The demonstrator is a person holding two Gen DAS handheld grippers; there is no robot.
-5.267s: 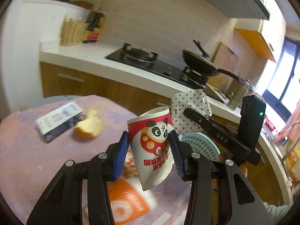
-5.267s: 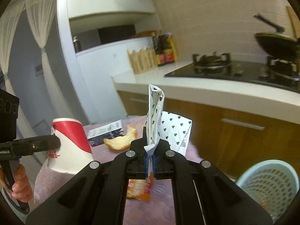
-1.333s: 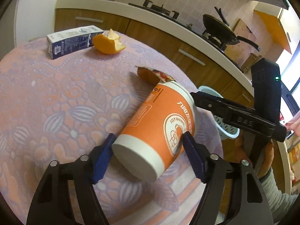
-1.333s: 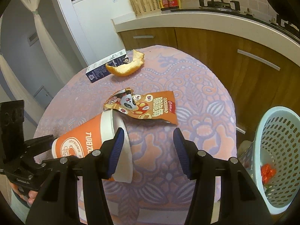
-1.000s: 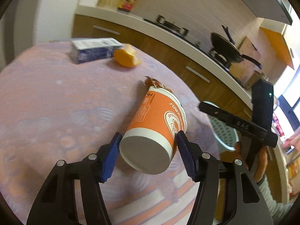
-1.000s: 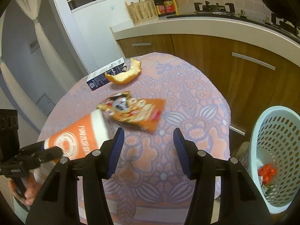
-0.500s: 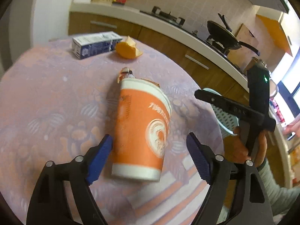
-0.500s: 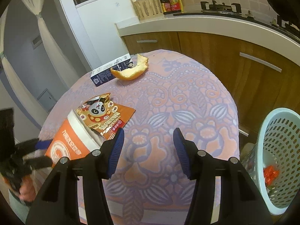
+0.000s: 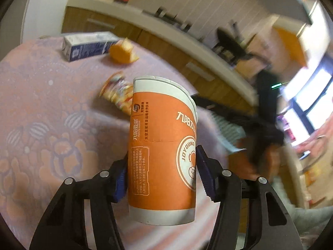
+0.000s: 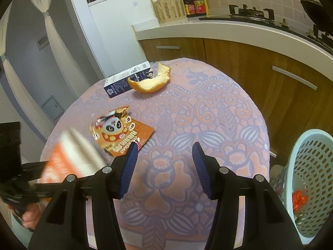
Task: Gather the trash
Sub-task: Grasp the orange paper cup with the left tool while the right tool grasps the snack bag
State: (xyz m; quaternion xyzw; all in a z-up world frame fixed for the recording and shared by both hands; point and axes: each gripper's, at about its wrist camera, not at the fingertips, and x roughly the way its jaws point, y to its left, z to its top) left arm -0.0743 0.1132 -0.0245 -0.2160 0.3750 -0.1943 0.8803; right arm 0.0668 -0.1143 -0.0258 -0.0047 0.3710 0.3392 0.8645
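- Left gripper (image 9: pixel 162 169) jaws pinch the orange paper cup (image 9: pixel 162 152) above the round table (image 10: pixel 208 104).
- Right gripper (image 10: pixel 164 166) jaws are spread, holding nothing.
- Snack wrapper (image 10: pixel 120 133) lies on the table; laundry-style basket (image 10: pixel 308 179) stands beside it.

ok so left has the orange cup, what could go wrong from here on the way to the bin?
1. The left gripper pinches the orange cup low on its wall, near the base; thin paper could buckle or slip out.
2. Both views show motion blur, so a fast swing might shake it loose.
3. The basket stands off the table edge; releasing early could drop the cup on the floor. The right gripper is open and empty, so no backup.
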